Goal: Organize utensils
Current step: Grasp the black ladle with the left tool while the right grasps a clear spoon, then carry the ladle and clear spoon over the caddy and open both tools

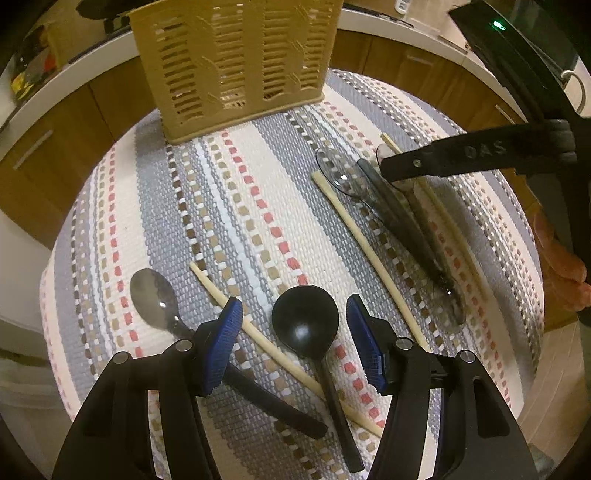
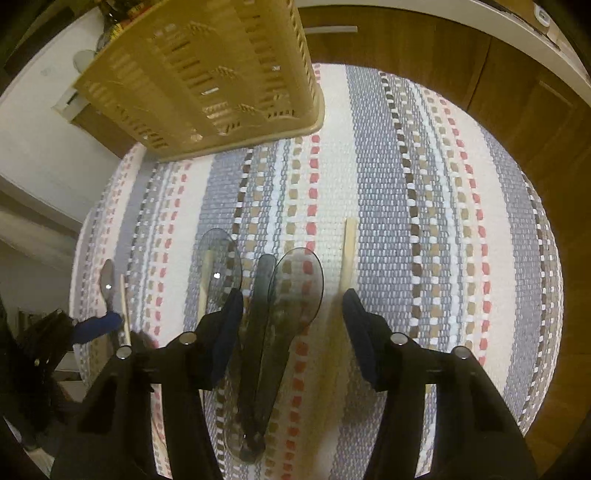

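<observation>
A tan slotted utensil caddy point(image 1: 236, 62) stands at the far side of the striped mat; it also shows in the right wrist view point(image 2: 207, 77). My left gripper point(image 1: 295, 343) is open low over a black spoon point(image 1: 306, 321) and a wooden chopstick point(image 1: 266, 343), with a metal spoon point(image 1: 153, 299) at its left. My right gripper point(image 2: 291, 332) is open over a clear smoky spoon point(image 2: 295, 284), a dark knife point(image 2: 262, 295) and another clear spoon point(image 2: 221, 262). A chopstick point(image 2: 349, 254) lies by its right finger. The right gripper's finger point(image 1: 443, 158) shows in the left wrist view above those utensils.
The striped woven mat point(image 1: 258, 206) covers a round table. Wooden cabinets point(image 2: 424, 66) and a white counter point(image 1: 406, 33) lie beyond it. Another chopstick point(image 1: 365, 251) lies between the two groups of utensils. A hand point(image 1: 565, 273) is at the right edge.
</observation>
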Motion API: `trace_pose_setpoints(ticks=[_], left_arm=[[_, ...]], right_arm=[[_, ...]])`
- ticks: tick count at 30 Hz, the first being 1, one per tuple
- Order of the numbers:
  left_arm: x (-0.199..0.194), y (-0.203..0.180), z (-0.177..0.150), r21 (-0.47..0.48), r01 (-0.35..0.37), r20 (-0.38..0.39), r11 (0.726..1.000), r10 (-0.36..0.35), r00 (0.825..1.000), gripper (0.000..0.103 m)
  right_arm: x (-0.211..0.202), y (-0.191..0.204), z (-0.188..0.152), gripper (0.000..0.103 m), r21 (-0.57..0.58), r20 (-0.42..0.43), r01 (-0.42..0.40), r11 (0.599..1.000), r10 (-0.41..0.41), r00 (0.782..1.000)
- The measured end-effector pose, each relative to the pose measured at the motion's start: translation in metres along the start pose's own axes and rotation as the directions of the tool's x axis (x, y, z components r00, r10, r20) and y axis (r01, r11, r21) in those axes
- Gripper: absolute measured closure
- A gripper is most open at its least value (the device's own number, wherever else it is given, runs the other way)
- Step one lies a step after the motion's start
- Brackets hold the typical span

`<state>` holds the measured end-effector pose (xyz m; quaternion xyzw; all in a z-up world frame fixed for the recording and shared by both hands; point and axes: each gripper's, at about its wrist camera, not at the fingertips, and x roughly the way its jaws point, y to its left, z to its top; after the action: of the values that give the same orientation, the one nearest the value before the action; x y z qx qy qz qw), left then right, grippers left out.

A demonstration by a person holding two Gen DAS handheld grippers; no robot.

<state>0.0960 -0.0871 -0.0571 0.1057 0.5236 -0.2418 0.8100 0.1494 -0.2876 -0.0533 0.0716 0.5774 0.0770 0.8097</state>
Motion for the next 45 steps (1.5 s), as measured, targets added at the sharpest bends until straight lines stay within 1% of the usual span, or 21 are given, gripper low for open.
trace_pose_setpoints(ticks=[1, 3, 5, 10, 13, 16, 17, 19, 20, 21, 24, 27, 29, 31, 33, 34, 36, 39, 41, 43, 45], left_arm=[[0.001, 0.0, 0.0, 0.003, -0.001, -0.003, 1.0, 0.001, 1.0, 0.047], [0.001, -0.003, -0.002, 0.013, -0.006, -0.007, 1.0, 0.006, 1.0, 0.047], [0.003, -0.007, -0.002, 0.026, -0.017, -0.007, 1.0, 0.018, 1.0, 0.048], [0.007, -0.013, 0.001, 0.041, -0.031, -0.008, 0.999, 0.031, 0.999, 0.049], [0.014, -0.016, 0.004, 0.042, -0.032, -0.03, 0.999, 0.033, 0.999, 0.052], [0.017, -0.022, 0.004, 0.065, -0.067, -0.029, 0.996, 0.069, 0.997, 0.053], [0.017, -0.023, 0.004, 0.065, -0.075, -0.027, 0.995, 0.076, 0.997, 0.054], [0.017, -0.024, 0.005, 0.061, -0.096, -0.021, 0.993, 0.097, 0.995, 0.065], [0.017, -0.025, 0.006, 0.058, -0.104, -0.022, 0.993, 0.105, 0.994, 0.067], [0.017, -0.024, 0.007, 0.05, -0.098, -0.024, 0.994, 0.1, 0.995, 0.067], [0.016, -0.019, 0.008, 0.021, -0.085, -0.016, 0.996, 0.086, 0.996, 0.067], [0.01, -0.008, 0.012, -0.039, -0.057, 0.031, 0.998, 0.058, 0.998, 0.068], [0.003, -0.001, 0.013, -0.068, -0.037, 0.058, 0.997, 0.041, 0.997, 0.068], [-0.006, 0.004, 0.016, -0.093, -0.03, 0.1, 0.995, 0.039, 0.994, 0.068], [-0.015, 0.008, 0.019, -0.113, -0.014, 0.143, 0.993, 0.03, 0.989, 0.068], [-0.019, 0.01, 0.019, -0.119, 0.003, 0.166, 0.993, 0.017, 0.986, 0.068], [-0.032, 0.013, 0.019, -0.126, 0.044, 0.231, 0.991, -0.014, 0.973, 0.068], [-0.05, 0.014, 0.016, -0.139, 0.047, 0.301, 0.989, -0.003, 0.954, 0.068], [-0.06, 0.017, 0.017, -0.157, 0.048, 0.35, 0.987, 0.01, 0.937, 0.068], [-0.072, 0.02, 0.018, -0.175, 0.041, 0.397, 0.984, 0.032, 0.917, 0.068], [-0.082, 0.021, 0.021, -0.181, 0.032, 0.438, 0.983, 0.051, 0.897, 0.068]], right_arm=[[0.0, 0.002, 0.001, 0.055, -0.004, 0.0, 0.01, 1.0, -0.01, 1.0], [0.0, 0.004, 0.002, 0.062, -0.007, 0.002, 0.024, 1.0, -0.024, 1.0], [0.002, 0.008, 0.002, 0.066, -0.016, -0.012, 0.014, 1.0, -0.014, 1.0], [0.011, 0.02, -0.003, 0.066, -0.048, -0.014, 0.063, 0.997, -0.064, 0.998], [0.013, 0.024, -0.001, 0.066, -0.059, -0.017, 0.087, 0.994, -0.088, 0.996], [0.018, 0.034, 0.001, 0.066, -0.079, -0.02, 0.112, 0.991, -0.113, 0.993], [0.019, 0.036, 0.001, 0.066, -0.087, -0.02, 0.118, 0.989, -0.12, 0.993], [0.02, 0.042, 0.001, 0.068, -0.104, -0.018, 0.136, 0.985, -0.138, 0.99], [0.021, 0.044, 0.001, 0.072, -0.114, -0.014, 0.149, 0.982, -0.151, 0.988], [0.022, 0.048, 0.0, 0.072, -0.126, -0.01, 0.155, 0.98, -0.158, 0.987], [0.024, 0.055, -0.001, 0.073, -0.139, -0.002, 0.157, 0.978, -0.158, 0.987], [0.023, 0.054, -0.001, 0.073, -0.133, 0.001, 0.128, 0.983, -0.129, 0.992], [0.016, 0.044, -0.011, 0.073, -0.129, 0.011, 0.108, 0.986, -0.107, 0.994], [0.009, 0.036, -0.012, 0.073, -0.132, 0.029, 0.07, 0.989, -0.067, 0.997], [0.004, 0.036, -0.015, 0.073, -0.135, 0.047, 0.067, 0.988, -0.062, 0.997], [0.001, 0.036, -0.016, 0.073, -0.137, 0.058, 0.045, 0.99, -0.037, 0.998], [-0.007, 0.033, -0.02, 0.073, -0.141, 0.084, 0.017, 0.99, -0.005, 0.996], [-0.025, 0.024, -0.028, 0.073, -0.153, 0.143, -0.037, 0.988, 0.059, 0.988], [-0.042, 0.021, -0.034, 0.073, -0.153, 0.203, -0.085, 0.985, 0.115, 0.972], [-0.061, 0.015, -0.043, 0.073, -0.16, 0.273, -0.139, 0.977, 0.179, 0.945], [-0.076, 0.014, -0.047, 0.073, -0.18, 0.328, -0.161, 0.97, 0.214, 0.92]])
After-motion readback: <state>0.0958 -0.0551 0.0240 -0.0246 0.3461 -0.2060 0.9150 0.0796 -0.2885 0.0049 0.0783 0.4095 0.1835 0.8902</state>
